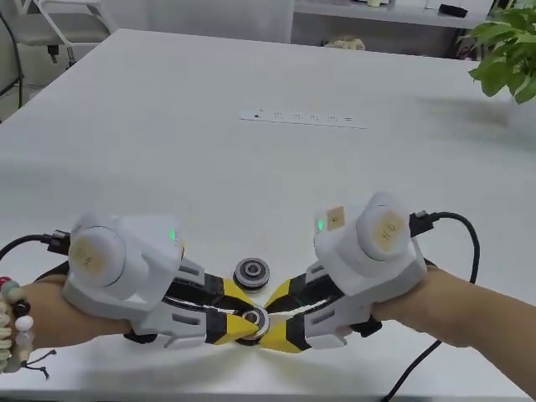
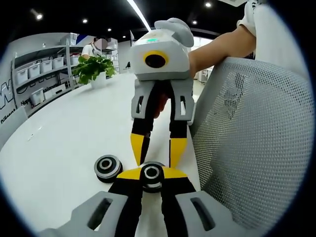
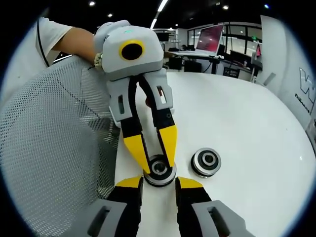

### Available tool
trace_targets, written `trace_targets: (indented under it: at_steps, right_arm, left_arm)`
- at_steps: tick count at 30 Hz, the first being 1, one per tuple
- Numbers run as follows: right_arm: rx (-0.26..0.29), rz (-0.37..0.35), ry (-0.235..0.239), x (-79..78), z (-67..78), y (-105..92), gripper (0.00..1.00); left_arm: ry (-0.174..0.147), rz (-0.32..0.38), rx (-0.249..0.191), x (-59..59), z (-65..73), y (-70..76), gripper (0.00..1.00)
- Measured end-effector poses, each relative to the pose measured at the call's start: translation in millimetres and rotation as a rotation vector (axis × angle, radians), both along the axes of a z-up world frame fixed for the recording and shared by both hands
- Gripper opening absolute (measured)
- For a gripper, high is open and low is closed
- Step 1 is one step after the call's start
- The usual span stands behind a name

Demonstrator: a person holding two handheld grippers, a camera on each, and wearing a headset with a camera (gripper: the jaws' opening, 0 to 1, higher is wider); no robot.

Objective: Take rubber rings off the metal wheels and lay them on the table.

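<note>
The left gripper [image 3: 159, 157] clamps the wheel [image 1: 254, 319] between its tips. The right gripper [image 2: 159, 148] straddles it from opposite, perhaps touching; I cannot tell if it grips

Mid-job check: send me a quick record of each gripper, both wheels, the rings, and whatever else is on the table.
left gripper: jaws closed on the near wheel, by the table's front edge
right gripper: jaws apart, tips at the same wheel from the opposite side; grip unclear
far wheel: flat on the table, just beyond the near wheel, untouched
rubber rings: a dark outer ring seems to be on both wheels
other: power strip mid-table; plant at the far right
</note>
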State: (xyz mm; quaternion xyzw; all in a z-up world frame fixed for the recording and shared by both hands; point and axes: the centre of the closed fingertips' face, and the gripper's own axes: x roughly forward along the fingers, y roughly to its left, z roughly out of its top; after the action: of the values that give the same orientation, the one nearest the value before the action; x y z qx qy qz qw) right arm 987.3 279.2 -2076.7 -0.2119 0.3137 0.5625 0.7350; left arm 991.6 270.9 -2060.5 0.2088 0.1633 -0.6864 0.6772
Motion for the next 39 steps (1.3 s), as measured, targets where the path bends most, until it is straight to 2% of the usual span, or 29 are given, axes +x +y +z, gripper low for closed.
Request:
trace_targets:
  at_steps: [2,6,8,18,22,31,33,35,37,39]
  right_arm:
    - [-0.014,0.002,-0.003,0.6,-2.2,1.5,0.25]
    - [0.0,-0.002,0.003,0.7,-1.2,1.9,0.24]
    - [-0.012,0.013,-0.01,0.3,-1.7,0.2,0.23]
    - [-0.042,0.027,-0.007,-1.7,-2.2,-7.3,0.15]
    - [-0.039,0.021,0.005,-2.3,-2.3,-9.8,0.1]
    - [-0.036,0.012,0.017,-2.7,-2.3,-11.0,0.06]
    - [-0.037,-0.001,0.029,-2.1,-3.8,-12.4,0.0]
    - [-0.028,-0.013,0.044,-2.7,-3.6,-11.6,0.02]
    - [-0.019,-0.025,0.059,-3.5,-3.0,-10.3,0.12]
    - [-0.011,-0.026,0.05,-3.5,-2.1,-6.8,0.16]
  left_arm:
    - [0.0,0.0,0.0,0.1,0.0,0.0,0.08]
    - [-0.002,-0.001,0.001,0.2,-0.1,-0.2,0.08]
    - [-0.002,-0.002,0.0,0.3,-0.1,-0.3,0.08]
    - [-0.003,0.0,0.003,0.1,-0.1,-0.6,0.08]
    - [-0.003,0.002,0.002,0.4,-0.1,-0.6,0.08]
    - [-0.001,0.003,0.002,0.5,0.1,-0.3,0.08]
    - [-0.002,0.002,0.002,0.4,0.1,-0.2,0.08]
    - [-0.003,0.001,0.002,0.5,0.2,-0.2,0.08]
    - [-0.002,0.001,0.001,0.6,0.2,-0.2,0.08]
    - [-0.002,0.001,0.0,0.7,0.2,-0.2,0.08]
